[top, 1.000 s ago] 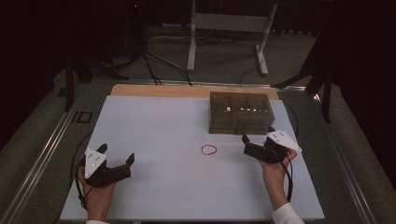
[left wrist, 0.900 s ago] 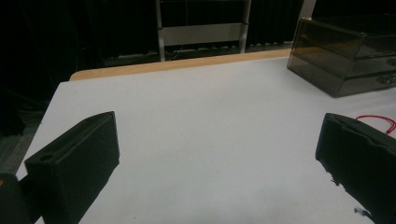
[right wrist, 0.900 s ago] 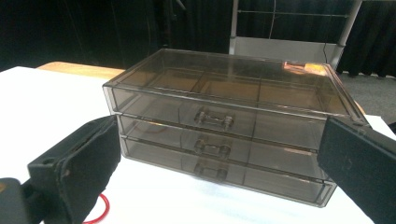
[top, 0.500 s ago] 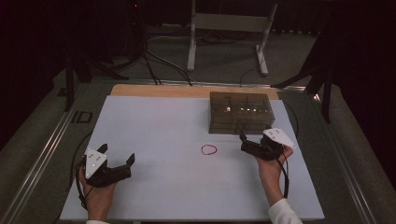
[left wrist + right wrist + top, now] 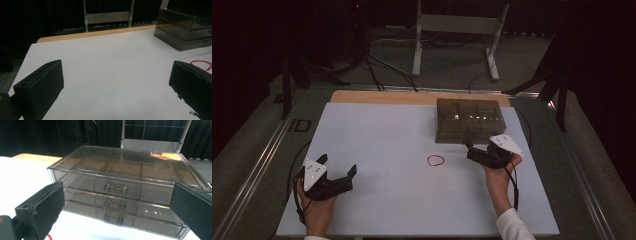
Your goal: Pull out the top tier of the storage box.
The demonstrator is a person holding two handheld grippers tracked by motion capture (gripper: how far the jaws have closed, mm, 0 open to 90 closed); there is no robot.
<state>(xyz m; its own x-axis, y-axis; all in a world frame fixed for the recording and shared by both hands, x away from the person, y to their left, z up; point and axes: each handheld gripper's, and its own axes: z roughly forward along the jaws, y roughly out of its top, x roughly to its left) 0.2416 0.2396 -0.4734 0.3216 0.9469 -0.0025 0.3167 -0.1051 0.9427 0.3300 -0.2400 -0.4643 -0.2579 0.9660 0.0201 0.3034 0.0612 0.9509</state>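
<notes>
In the high view, the right gripper [image 5: 476, 153] lay just in front of the smoky clear drawer box [image 5: 469, 120], its jaws spread wide and pointing at the box's front without touching it. A red rubber band [image 5: 436, 160] lay flat on the white table [image 5: 387, 135], just to the left of that gripper and apart from it. The left gripper [image 5: 337, 172] sat near the table's front left corner, jaws wide, well apart from both band and box. In the left gripper view, the two black jaws stood far apart with bare table between them; the rubber band [image 5: 202, 64] peeked out just above the right-hand jaw, and the drawer box [image 5: 185, 30] stood at the upper right. In the right gripper view, the drawer box [image 5: 125, 187] sat close ahead between the wide-open jaws, its three drawers shut, their small clear handles [image 5: 115, 189] stacked in the middle of the gap, nothing gripped.
</notes>
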